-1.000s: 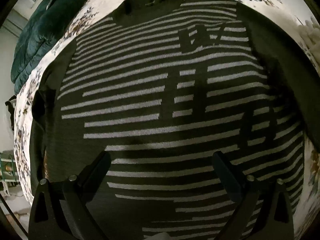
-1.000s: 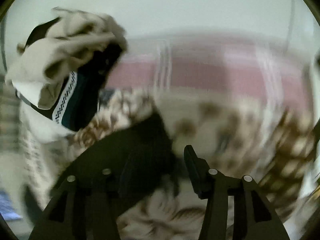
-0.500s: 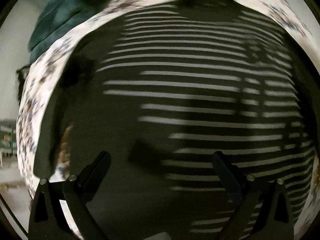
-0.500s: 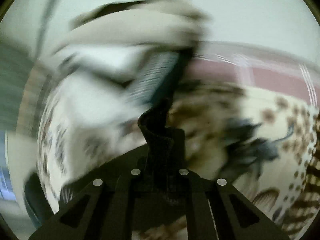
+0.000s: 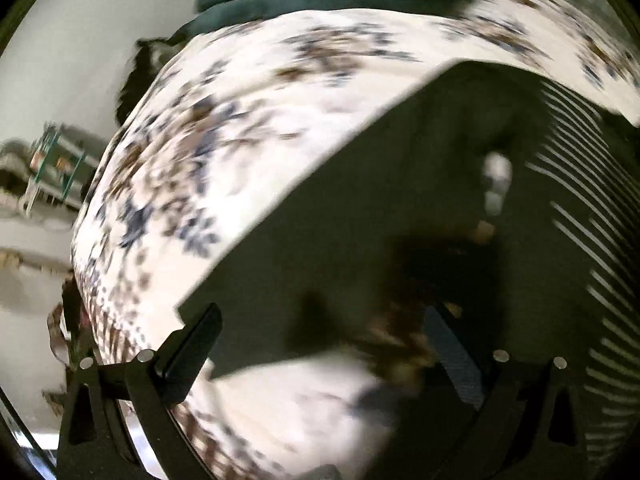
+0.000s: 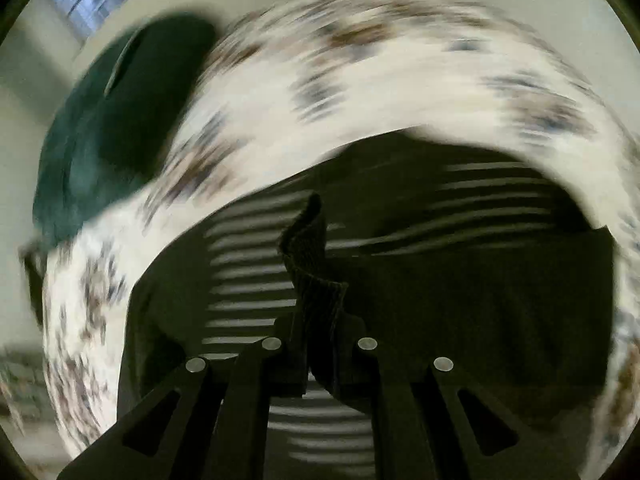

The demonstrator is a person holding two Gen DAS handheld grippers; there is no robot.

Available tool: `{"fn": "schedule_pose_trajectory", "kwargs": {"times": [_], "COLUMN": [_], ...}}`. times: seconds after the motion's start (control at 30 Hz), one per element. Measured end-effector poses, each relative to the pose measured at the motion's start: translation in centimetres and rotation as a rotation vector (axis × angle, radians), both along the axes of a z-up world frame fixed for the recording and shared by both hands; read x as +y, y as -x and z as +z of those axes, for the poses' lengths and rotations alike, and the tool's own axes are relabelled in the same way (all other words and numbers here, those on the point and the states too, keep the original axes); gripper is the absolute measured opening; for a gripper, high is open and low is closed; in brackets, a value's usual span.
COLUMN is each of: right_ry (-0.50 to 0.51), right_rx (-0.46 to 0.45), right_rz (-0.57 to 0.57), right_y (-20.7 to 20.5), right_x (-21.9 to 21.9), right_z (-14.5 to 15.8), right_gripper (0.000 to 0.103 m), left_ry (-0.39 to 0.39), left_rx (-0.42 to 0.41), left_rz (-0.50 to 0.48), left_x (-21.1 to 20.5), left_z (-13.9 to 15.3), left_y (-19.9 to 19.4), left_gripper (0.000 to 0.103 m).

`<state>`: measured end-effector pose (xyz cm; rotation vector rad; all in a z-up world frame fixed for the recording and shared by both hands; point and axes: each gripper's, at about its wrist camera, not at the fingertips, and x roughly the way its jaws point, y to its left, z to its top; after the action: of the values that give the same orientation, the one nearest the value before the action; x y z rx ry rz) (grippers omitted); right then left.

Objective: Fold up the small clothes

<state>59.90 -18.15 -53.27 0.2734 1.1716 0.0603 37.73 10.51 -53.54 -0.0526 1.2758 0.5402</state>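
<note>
No writing or label can be read on the sweater (image 6: 480, 288); a small pale tag-like patch (image 5: 496, 184) shows on its dark cloth in the left wrist view, too blurred to make out. The sweater is a dark knit with thin white horizontal stripes across the body and plain dark panels at the sides. It lies spread on the floral bedspread (image 5: 248, 128), a white cover with brown and blue-grey flower sprigs, and one plain dark part is laid over the striped body with a straight diagonal edge.

The right gripper (image 6: 320, 344) is clenched on a ribbed dark edge of the sweater, which stands up in a narrow twisted strip between its closed fingers (image 6: 256, 364). The left gripper (image 5: 320, 340) is spread wide and grasps nothing; its fingers (image 5: 192, 344) hang over the near edge of the sweater, one above bare bedspread and the other above dark cloth.

A dark green blanket (image 6: 120, 128) is heaped at the far edge of the bed. Both views are smeared by motion.
</note>
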Motion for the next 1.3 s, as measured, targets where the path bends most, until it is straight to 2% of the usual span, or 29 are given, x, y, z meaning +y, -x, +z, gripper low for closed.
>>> {"fn": "schedule_pose_trajectory", "kwargs": {"times": [0.1, 0.17, 0.23, 0.27, 0.3, 0.33, 0.37, 0.4, 0.43, 0.5, 0.63, 0.77, 0.9, 0.93, 0.97, 1.0, 1.03, 1.07, 1.1, 1.2, 1.3], "right_ry": [0.1, 0.143, 0.186, 0.194, 0.177, 0.116, 0.062, 0.024, -0.002, -0.03, 0.0, 0.012, 0.016, 0.02, 0.022, 0.028, 0.036, 0.033, 0.032, 0.036, 0.041], "right_rx": [0.013, 0.037, 0.072, 0.112, 0.144, 0.176, 0.194, 0.199, 0.194, 0.193, 0.236, 0.309, 0.368, 0.378, 0.387, 0.394, 0.402, 0.408, 0.409, 0.407, 0.39], "right_rz": [0.171, 0.244, 0.291, 0.313, 0.321, 0.316, 0.3, 0.28, 0.254, 0.205, 0.129, 0.047, -0.008, -0.018, -0.022, -0.024, -0.029, -0.031, -0.031, -0.027, -0.007], "right_y": [-1.8, -1.2, -0.8, -0.8, -0.7, -0.3, 0.1, 0.7, 1.7, 4.4, 9.5, 14.5, 17.5, 17.8, 18.2, 18.4, 18.7, 18.9, 19.0, 19.1, 19.0], "right_x": [10.8, 15.9, 19.4, 19.7, 19.8, 19.0, 17.9, 16.7, 15.1, 11.3, 6.0, 1.3, -0.7, -0.7, -0.9, -0.8, -0.8, -0.8, -0.7, -0.4, 0.0], "right_z": [-2.7, -4.2, -5.9, -6.5, -7.0, -7.0, -6.6, -6.0, -5.2, -3.4, -2.5, -3.4, -5.7, -6.3, -6.7, -7.2, -7.6, -7.9, -8.1, -8.1, -7.6], "right_gripper": [0.008, 0.008, 0.009, 0.011, 0.022, 0.03, 0.049, 0.064, 0.067, 0.068, 0.073, 0.073, 0.073, 0.073, 0.073, 0.073, 0.073, 0.073, 0.073, 0.073, 0.073], "left_ry": [-0.014, -0.013, -0.01, 0.005, 0.023, 0.032, 0.049, 0.079, 0.111, 0.18, 0.279, 0.348, 0.54, 0.584, 0.608, 0.61, 0.575, 0.534, 0.523, 0.515, 0.503], "left_rx": [-0.013, -0.018, -0.011, -0.014, -0.018, -0.021, -0.024, -0.027, -0.03, -0.03, -0.033, -0.035, -0.122, -0.138, -0.134, -0.122, -0.099, -0.085, -0.098, -0.186, -0.268], "left_rz": [0.043, 0.066, 0.086, 0.099, 0.111, 0.121, 0.134, 0.147, 0.164, 0.209, 0.289, 0.351, 0.41, 0.403, 0.388, 0.363, 0.336, 0.304, 0.282, 0.274, 0.304], "left_x": [3.7, 5.8, 7.7, 8.8, 9.8, 10.5, 11.4, 12.1, 12.9, 14.2, 16.4, 17.9, 18.4, 18.2, 17.6, 17.1, 16.5, 16.0, 15.9, 17.1, 20.6], "left_z": [-0.2, -0.4, -0.7, -0.7, -0.7, -0.6, -0.4, -0.3, -0.2, -0.1, -0.7, -2.8, -5.3, -5.9, -6.7, -7.2, -7.5, -7.6, -7.2, -4.7, -1.9], "left_y": [0.9, 1.6, 2.0, 2.3, 2.8, 3.2, 3.8, 4.5, 5.3, 7.3, 11.1, 13.2, 12.2, 11.5, 10.3, 9.2, 8.2, 7.2, 6.6, 5.9, 5.6], "left_gripper": [0.103, 0.103, 0.103, 0.103, 0.103, 0.103, 0.103, 0.103, 0.103, 0.103, 0.103, 0.102, 0.1, 0.086, 0.078, 0.063, 0.041, 0.028, 0.003, 0.003, 0.003]}}
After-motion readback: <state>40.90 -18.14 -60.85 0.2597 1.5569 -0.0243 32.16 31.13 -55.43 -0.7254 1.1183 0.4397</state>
